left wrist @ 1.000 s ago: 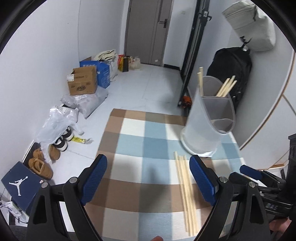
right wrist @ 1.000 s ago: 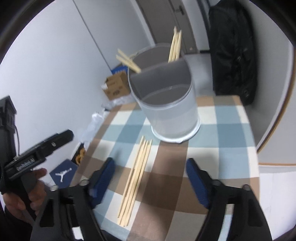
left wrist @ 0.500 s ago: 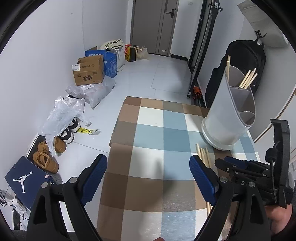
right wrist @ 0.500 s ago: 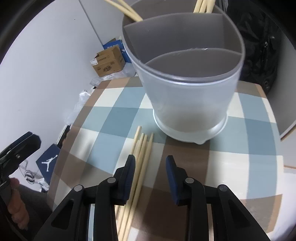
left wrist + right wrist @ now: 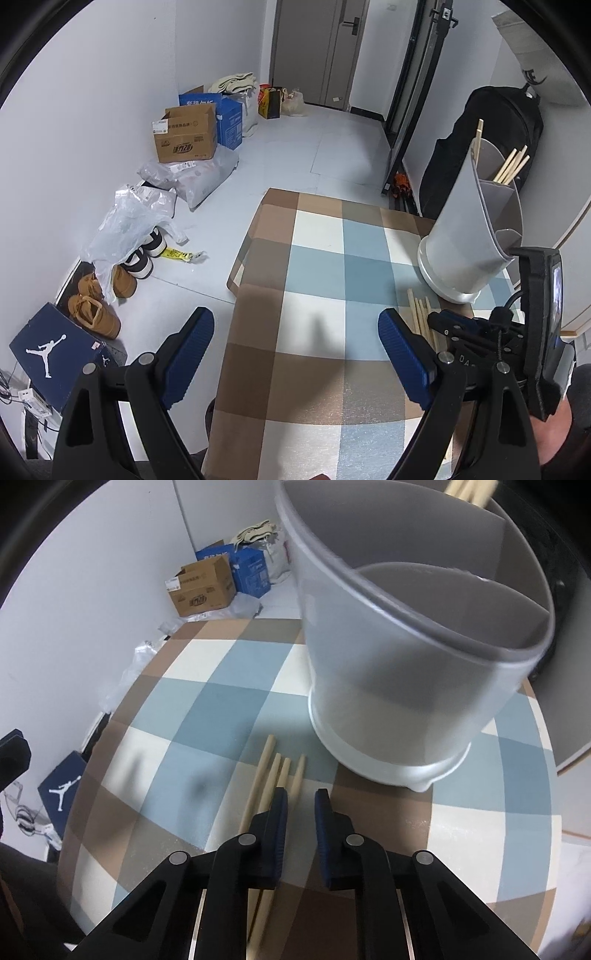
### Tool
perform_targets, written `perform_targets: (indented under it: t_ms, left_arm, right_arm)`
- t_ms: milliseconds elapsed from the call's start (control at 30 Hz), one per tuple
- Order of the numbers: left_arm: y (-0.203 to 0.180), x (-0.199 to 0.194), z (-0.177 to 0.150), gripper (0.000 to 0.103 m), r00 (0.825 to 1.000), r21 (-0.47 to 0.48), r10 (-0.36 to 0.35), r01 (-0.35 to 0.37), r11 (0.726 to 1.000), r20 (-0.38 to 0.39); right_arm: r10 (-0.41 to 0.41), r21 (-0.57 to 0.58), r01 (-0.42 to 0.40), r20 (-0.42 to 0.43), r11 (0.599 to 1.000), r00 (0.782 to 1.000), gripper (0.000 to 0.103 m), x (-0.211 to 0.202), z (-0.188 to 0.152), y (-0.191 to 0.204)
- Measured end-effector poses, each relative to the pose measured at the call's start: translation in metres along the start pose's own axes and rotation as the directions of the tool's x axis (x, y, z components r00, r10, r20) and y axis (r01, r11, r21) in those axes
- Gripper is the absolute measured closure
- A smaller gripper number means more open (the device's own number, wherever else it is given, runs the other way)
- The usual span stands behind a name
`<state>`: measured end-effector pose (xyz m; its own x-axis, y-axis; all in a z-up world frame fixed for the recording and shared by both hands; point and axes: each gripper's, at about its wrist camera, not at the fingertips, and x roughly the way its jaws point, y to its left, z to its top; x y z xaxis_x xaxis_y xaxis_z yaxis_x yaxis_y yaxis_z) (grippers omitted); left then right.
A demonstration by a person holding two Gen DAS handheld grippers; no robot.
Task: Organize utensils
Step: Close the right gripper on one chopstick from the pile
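Note:
Several wooden chopsticks (image 5: pixel 275 771) lie side by side on the checked tablecloth (image 5: pixel 207 709), in front of a grey divided utensil holder (image 5: pixel 406 672) with more chopsticks (image 5: pixel 511 168) standing in its far compartments. My right gripper (image 5: pixel 300 794) is low over the loose chopsticks, its jaws narrowed to a small gap around the rightmost stick, not closed on it. The left wrist view shows the right gripper (image 5: pixel 439 323), the loose chopsticks (image 5: pixel 419 310) and the holder (image 5: pixel 476 229). My left gripper (image 5: pixel 295 328) is wide open and empty above the table's left part.
The table edge (image 5: pixel 236 288) drops to a floor with a cardboard box (image 5: pixel 184 134), plastic bags (image 5: pixel 129 218), shoes (image 5: pixel 96 310) and a blue shoe box (image 5: pixel 55 350). A black bag (image 5: pixel 480 147) hangs behind the holder.
My right gripper moved down and forward onto the loose chopsticks and its jaws narrowed from wide open to a small gap. My left gripper drew back to the left, still open.

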<state>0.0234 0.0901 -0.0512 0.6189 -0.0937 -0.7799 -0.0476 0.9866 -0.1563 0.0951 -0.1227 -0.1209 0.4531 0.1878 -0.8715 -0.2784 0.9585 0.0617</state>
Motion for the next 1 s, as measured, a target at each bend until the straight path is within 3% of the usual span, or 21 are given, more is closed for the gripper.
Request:
perform_targets:
  t_ms: [233, 800, 1000]
  left_arm:
    - [0.0035, -0.0004, 0.0004, 0.015, 1.0, -0.014, 0.0, 0.0, 1.0, -0.002]
    - [0.0036, -0.001, 0.0001, 0.015, 1.0, -0.008, -0.008, 0.008, 1.0, -0.003]
    - [0.0018, -0.0003, -0.0002, 0.015, 1.0, -0.006, -0.019, 0.019, 1.0, 0.003]
  right_arm:
    - [-0.063, -0.036, 0.063, 0.001, 0.997, 0.998, 0.091, 0.0021, 0.0048, 0.0046]
    - [-0.077, -0.045, 0.076, -0.021, 0.996, 0.997, 0.096, 0.0061, 0.0052, 0.0048]
    - [-0.029, 0.003, 0.029, -0.025, 1.0, 0.999, 0.099, 0.0058, 0.0075, 0.001]
